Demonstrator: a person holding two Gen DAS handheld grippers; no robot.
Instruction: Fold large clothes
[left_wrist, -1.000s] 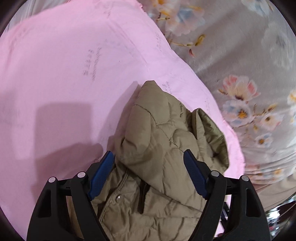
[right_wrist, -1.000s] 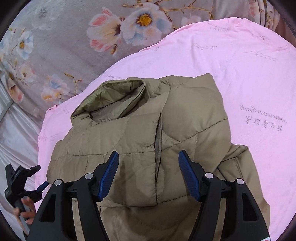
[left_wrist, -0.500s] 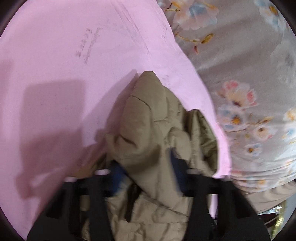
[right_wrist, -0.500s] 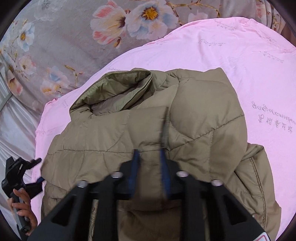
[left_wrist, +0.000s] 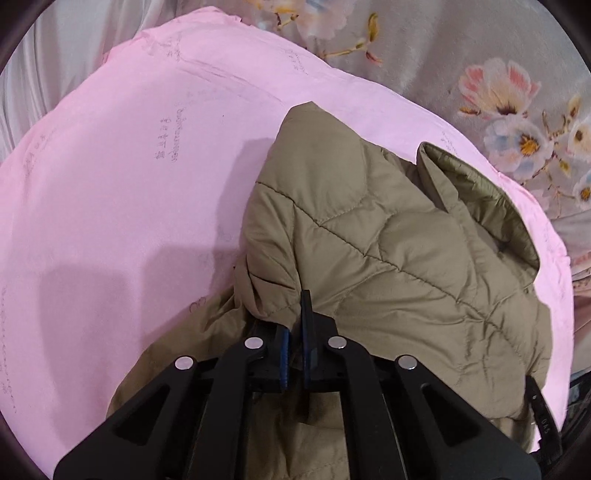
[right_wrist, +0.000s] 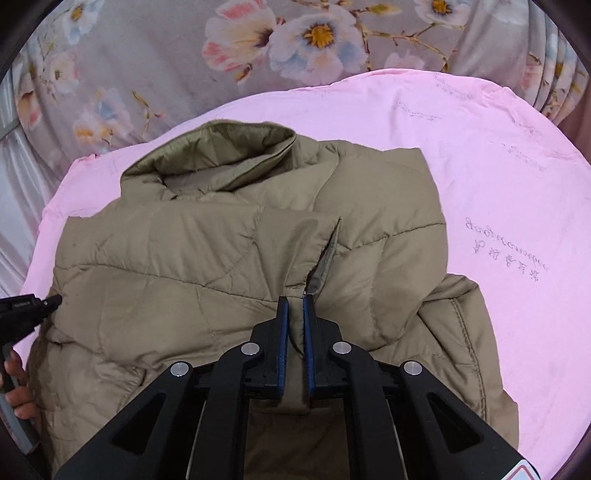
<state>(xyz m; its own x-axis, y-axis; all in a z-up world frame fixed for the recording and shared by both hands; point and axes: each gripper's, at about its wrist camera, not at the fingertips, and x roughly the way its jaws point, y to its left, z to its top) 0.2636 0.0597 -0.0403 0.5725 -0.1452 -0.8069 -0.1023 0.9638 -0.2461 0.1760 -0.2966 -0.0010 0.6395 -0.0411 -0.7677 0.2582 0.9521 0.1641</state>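
Observation:
An olive quilted puffer jacket (left_wrist: 388, 251) lies on a pink sheet (left_wrist: 129, 192), collar away from me. In the left wrist view my left gripper (left_wrist: 295, 317) is shut on a bunched fold of the jacket at its left edge. In the right wrist view the jacket (right_wrist: 184, 266) lies spread with its collar (right_wrist: 221, 162) open at the top. My right gripper (right_wrist: 294, 306) is shut on a fold of jacket fabric beside a slit near the middle. The left gripper (right_wrist: 40, 304) shows at the far left edge of that view, touching the jacket's side.
The pink sheet (right_wrist: 498, 177) lies over a grey floral bedspread (right_wrist: 277, 40), which shows beyond it in both views (left_wrist: 509, 92). A hand (right_wrist: 16, 384) holds the left gripper's handle at the right wrist view's left edge.
Both grippers were open over the jacket one second ago. Both have closed on jacket fabric, and the pinched folds are now bunched between the jaws.

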